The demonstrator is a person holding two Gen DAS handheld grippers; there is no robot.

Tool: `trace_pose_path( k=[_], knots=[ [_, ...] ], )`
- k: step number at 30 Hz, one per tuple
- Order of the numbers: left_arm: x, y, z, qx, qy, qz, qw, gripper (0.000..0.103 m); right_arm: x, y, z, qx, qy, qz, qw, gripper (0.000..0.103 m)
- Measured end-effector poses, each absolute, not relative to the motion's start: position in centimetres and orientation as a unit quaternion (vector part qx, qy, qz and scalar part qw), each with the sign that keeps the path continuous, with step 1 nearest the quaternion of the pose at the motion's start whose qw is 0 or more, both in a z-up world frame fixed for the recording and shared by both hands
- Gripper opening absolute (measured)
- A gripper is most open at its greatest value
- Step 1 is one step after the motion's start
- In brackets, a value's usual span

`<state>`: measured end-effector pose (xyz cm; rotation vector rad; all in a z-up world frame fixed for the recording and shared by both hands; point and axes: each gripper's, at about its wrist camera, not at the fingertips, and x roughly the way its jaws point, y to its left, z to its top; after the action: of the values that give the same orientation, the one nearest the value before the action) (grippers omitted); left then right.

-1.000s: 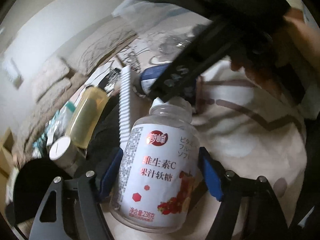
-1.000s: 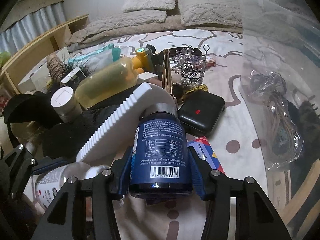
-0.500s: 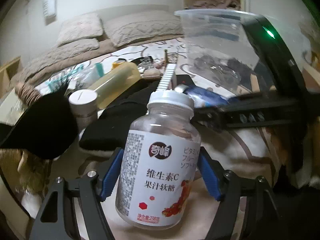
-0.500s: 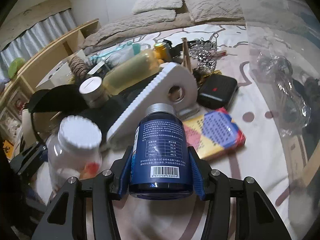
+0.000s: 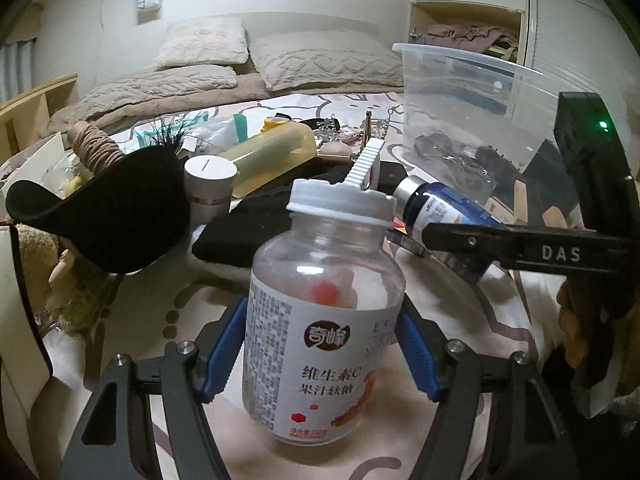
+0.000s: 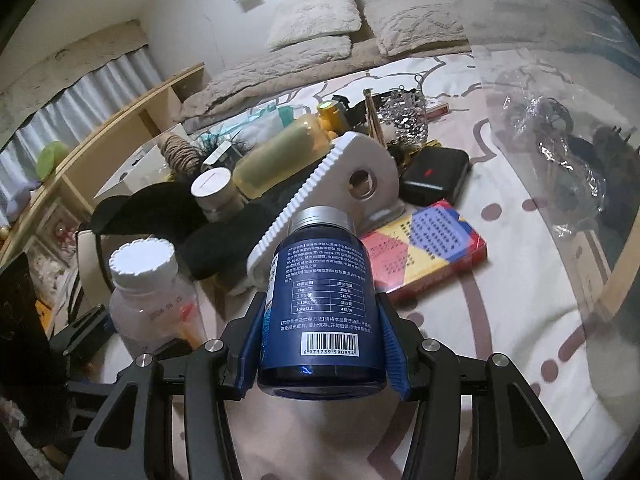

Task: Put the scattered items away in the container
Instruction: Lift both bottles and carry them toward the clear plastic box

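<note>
My left gripper (image 5: 322, 354) is shut on a clear vitamin C gummy bottle (image 5: 324, 320) with a white cap, held upright above the bed. My right gripper (image 6: 322, 354) is shut on a dark blue supplement bottle (image 6: 322, 304) with a silver cap. The blue bottle (image 5: 444, 216) and right gripper also show at the right of the left wrist view. The gummy bottle (image 6: 152, 296) shows at the left of the right wrist view. The clear plastic container (image 5: 472, 96) stands at the right on the bed; its wall (image 6: 560, 80) fills the right of the right wrist view, with bagged cables inside.
Scattered on the bed are a yellow bottle (image 6: 280, 156), a white toothed holder (image 6: 344, 184), a black case (image 6: 436, 176), a colourful box (image 6: 424, 248), a white-lidded jar (image 6: 214, 192), a black cap (image 5: 108, 208), a twine roll (image 6: 178, 152) and jewellery (image 6: 404, 116). Pillows lie behind.
Both grippers have lifted their bottles up off the bed. The left view has swung level, bringing the container and pillows into sight. The grips have not changed.
</note>
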<state>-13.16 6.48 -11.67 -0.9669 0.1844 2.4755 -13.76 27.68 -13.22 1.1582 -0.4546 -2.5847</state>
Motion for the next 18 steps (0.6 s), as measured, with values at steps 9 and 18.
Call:
trace_pose_path(
  k=[9,18],
  knots=[
    [-13.2,6.3,-12.8,-0.361,0.081,0.904,0.212,0.069,-13.2,27.7,-13.4,0.402,-0.173,-0.888,0.142,0.053],
    [-13.8,6.0,-14.2,-0.395,0.069,0.894,0.198,0.068,-13.2,27.9,-13.6,0.404,-0.180,-0.885,0.144,0.053]
  ],
)
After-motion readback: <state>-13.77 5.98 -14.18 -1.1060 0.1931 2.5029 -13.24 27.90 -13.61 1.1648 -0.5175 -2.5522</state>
